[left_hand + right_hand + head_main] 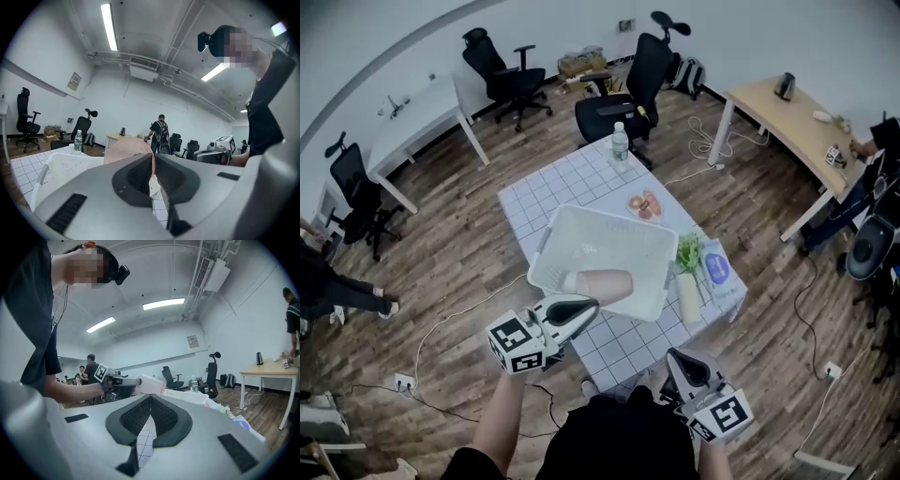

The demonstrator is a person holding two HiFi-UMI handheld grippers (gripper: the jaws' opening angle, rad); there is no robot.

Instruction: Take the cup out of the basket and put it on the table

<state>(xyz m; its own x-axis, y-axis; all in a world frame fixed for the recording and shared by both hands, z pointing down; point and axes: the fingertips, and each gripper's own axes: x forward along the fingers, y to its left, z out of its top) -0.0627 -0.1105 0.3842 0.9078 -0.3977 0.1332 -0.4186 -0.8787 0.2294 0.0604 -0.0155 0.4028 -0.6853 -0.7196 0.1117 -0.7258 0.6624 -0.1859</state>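
**Cup gripped by its rim, over the basket**

- Left gripper (589,305): jaws nearly together, pinching the thin wall of the pink cup (605,284) at its mouth. The left gripper view shows one jaw inside the rim and one outside. A rim pinch suits a light, hollow thing that is too wide to take round the body.
- Cup: on its side, sticking out level from the jaws, so the gripper points roughly level too. It hangs above the white basket (609,214), over the near corner. It looks clear of the rim and touches nothing else.
- Right gripper (680,361): jaws fully together, nothing between them. It sits at the table's near edge, well apart from the cup. It looks parked, out of the way.
- Table (558,183): the basket takes the middle. A bottle (620,145) stands at the far corner, with greens (688,253) and a blue packet (716,269) along the right side. Bare tiles show on the near side and the far left.
- Judgement: the cup is out but not yet set down. Next it needs bare tiles and a turn of the wrist to stand it upright. With only a rim grip, the cup may swing or slip.
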